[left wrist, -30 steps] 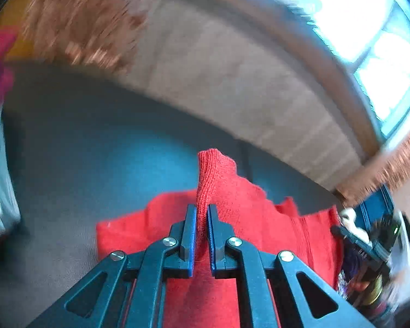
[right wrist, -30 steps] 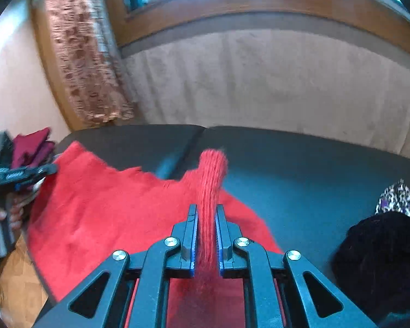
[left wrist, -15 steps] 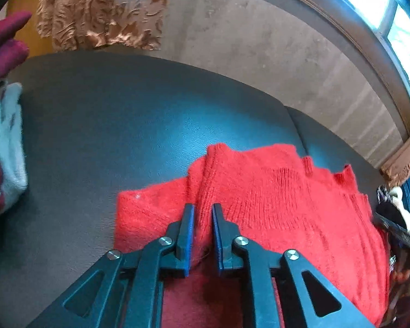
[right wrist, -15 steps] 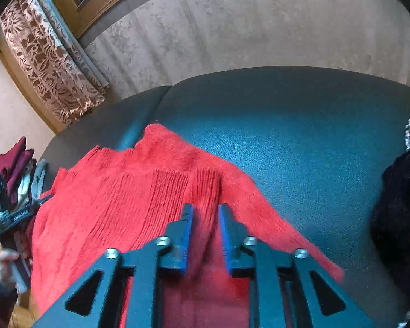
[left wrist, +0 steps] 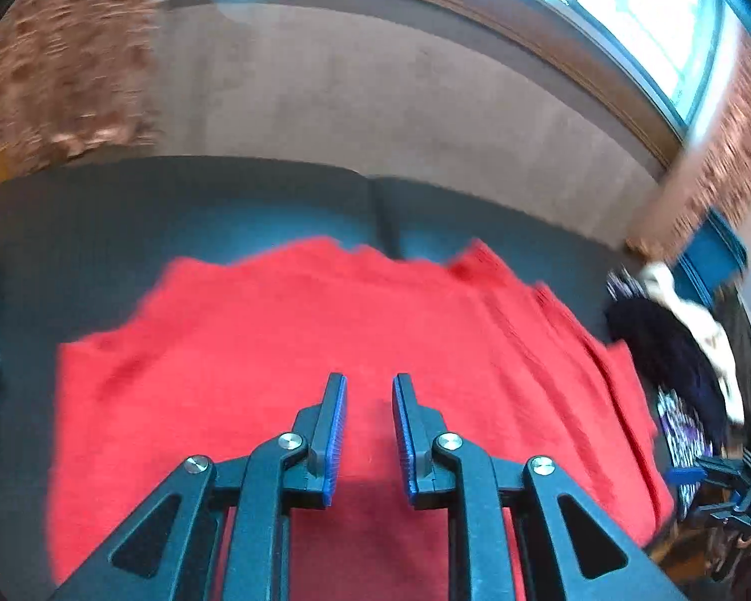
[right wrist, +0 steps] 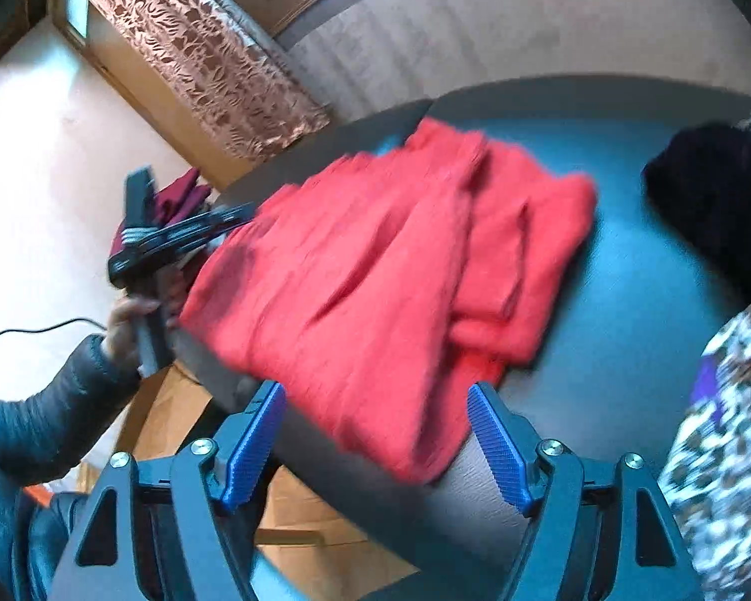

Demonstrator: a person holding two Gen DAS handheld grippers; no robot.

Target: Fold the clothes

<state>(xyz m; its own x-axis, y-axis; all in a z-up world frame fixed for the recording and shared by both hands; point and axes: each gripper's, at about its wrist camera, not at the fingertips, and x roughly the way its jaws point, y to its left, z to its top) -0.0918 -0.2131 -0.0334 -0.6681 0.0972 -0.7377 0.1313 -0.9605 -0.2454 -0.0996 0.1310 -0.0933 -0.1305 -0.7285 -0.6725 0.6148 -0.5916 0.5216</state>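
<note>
I have both jaws released now — my left hand-held gripper (left wrist: 369,390) has just been opening and stands a little apart with nothing between its blue ribbed pads, above the red knitted sweater (left wrist: 325,350). My right hand-held gripper (right wrist: 375,400) has just been opening too, jaws spread wide, nothing pinched. The sweater lies folded on the dark leather-look worktop (right wrist: 626,275), near its front edge, with a black fuzzy garment (right wrist: 721,200) well apart. No label or writing is readable — the frames are blurred.
</note>
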